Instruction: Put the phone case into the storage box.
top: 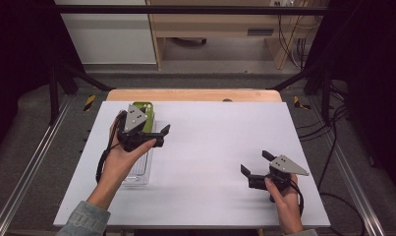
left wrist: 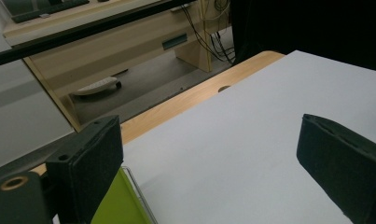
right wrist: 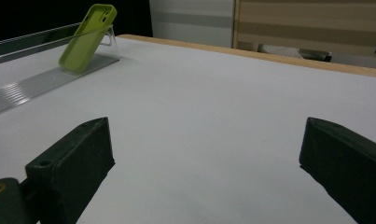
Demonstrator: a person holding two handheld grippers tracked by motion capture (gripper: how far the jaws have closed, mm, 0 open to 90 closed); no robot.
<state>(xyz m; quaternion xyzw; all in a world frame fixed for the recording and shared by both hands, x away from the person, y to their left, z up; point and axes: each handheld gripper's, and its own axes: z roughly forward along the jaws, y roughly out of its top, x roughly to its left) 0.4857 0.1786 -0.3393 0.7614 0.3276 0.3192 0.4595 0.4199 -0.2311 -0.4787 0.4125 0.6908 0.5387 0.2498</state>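
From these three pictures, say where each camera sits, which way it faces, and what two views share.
High view: above the person's side, looking forward and down on the table; both forearms show.
Left gripper view: on the left gripper, facing the table's far edge.
Right gripper view: on the right gripper, facing the green phone case, shared with the high view.

Place: a lab recording station.
Frame: black metal bars enclosed the flat white tabletop.
Surround: black curtains hung left and right.
Far side: pale wooden furniture stood with loose black cables hanging.
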